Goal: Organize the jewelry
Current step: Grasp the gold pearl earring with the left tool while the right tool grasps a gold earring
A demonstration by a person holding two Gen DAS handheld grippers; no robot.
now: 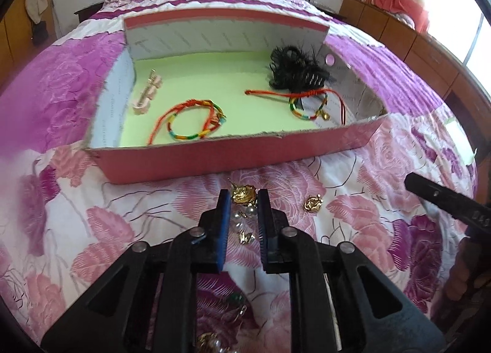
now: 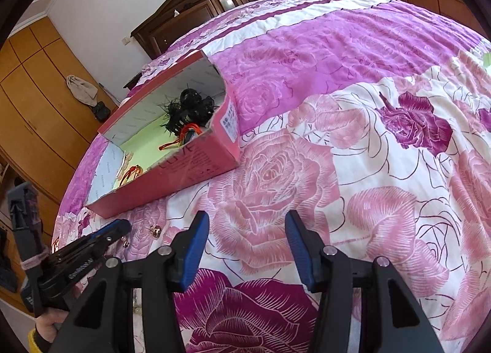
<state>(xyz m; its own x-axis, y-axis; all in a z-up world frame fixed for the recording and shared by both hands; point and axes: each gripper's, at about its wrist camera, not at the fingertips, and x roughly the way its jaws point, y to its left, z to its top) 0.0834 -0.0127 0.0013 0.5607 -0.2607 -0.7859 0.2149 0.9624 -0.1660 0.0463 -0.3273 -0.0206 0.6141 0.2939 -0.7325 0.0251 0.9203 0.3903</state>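
We see the left gripper (image 1: 244, 199) with fingers nearly closed around a gold earring (image 1: 244, 195) on the bed (image 1: 383, 169), before the box (image 1: 214, 156). The right gripper (image 2: 247, 224) is half open, empty.

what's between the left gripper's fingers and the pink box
In the left wrist view, a gold-and-pearl earring sits between the left gripper fingers; beyond it, only bare floral bedspread up to the pink box.

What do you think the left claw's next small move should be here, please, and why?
Probably a short lift toward the pink box. The left claw appears nearly closed around the gold and pearl earring on the bedspread, and the box, already holding bracelets, sits just beyond it. Raising first should clear the box's front wall.
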